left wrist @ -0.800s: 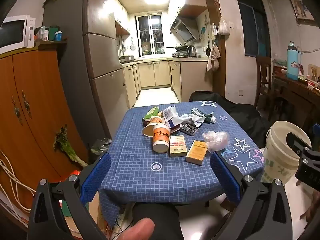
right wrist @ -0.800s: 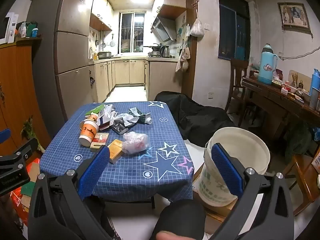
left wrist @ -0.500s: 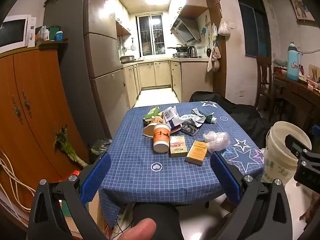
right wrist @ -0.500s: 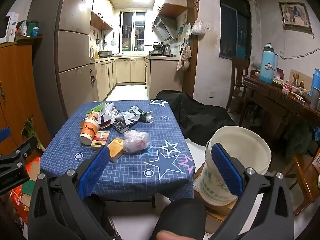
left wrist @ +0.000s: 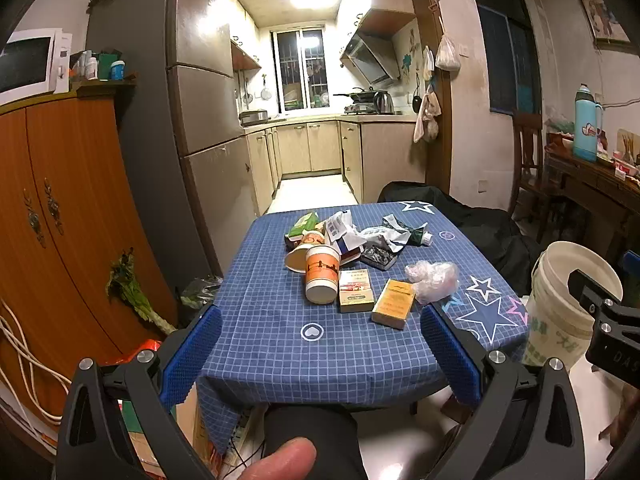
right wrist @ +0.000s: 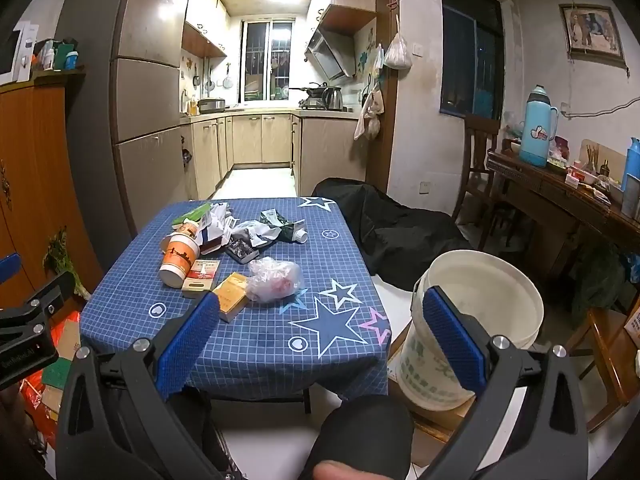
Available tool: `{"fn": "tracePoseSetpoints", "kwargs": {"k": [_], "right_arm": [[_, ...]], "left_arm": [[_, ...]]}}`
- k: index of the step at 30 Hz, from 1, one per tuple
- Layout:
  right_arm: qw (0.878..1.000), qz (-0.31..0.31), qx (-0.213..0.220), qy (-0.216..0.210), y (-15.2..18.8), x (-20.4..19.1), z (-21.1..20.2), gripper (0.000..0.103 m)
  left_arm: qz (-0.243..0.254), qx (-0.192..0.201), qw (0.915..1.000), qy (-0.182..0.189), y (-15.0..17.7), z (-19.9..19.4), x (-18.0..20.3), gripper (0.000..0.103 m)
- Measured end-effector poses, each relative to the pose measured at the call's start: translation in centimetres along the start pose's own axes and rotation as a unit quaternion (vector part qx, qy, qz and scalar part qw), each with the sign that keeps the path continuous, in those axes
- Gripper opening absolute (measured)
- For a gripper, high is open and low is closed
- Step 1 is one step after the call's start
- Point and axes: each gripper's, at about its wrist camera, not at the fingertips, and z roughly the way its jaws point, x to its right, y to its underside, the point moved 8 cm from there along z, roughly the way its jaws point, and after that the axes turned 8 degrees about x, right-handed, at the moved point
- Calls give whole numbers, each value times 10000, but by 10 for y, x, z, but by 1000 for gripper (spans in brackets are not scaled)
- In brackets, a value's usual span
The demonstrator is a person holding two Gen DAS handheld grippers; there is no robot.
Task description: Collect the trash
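Observation:
Trash lies on a small table with a blue checked cloth (left wrist: pixel 280 344) (right wrist: pixel 256 344): an orange paper cup (left wrist: pixel 322 274) (right wrist: pixel 179 261) on its side, a red-and-white box (left wrist: pixel 355 290) (right wrist: pixel 202 275), a yellow box (left wrist: pixel 393 303) (right wrist: pixel 232 296), a crumpled clear bag (left wrist: pixel 432 275) (right wrist: pixel 274 279), and crumpled wrappers (left wrist: pixel 372 236) (right wrist: pixel 260 230) further back. A white bucket (left wrist: pixel 560 304) (right wrist: pixel 476 320) stands on the floor right of the table. My left gripper (left wrist: pixel 320 354) is open before the table's near edge, holding nothing. My right gripper (right wrist: pixel 320 338) is open too, over the table's right corner and the bucket.
A wooden cabinet (left wrist: pixel 60 220) and a tall fridge (left wrist: pixel 192 120) stand on the left. A black bag (right wrist: pixel 392 228) lies on the floor behind the bucket. A wooden side table (right wrist: pixel 560 200) with a thermos and a chair (right wrist: pixel 612 344) are at the right. Boxes sit on the floor under the table's left.
Both views have crept slightly toward the table; the trash and bucket stay where they were. Both grippers remain open and empty.

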Motion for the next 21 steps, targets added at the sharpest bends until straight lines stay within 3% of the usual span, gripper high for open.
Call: {"fn": "tracePoseSetpoints", "kwargs": {"k": [21], "right_arm": [[9999, 11, -131, -47, 6, -3, 10, 98]], "left_arm": [[28, -71, 10000, -7, 8, 6, 1, 100]]}}
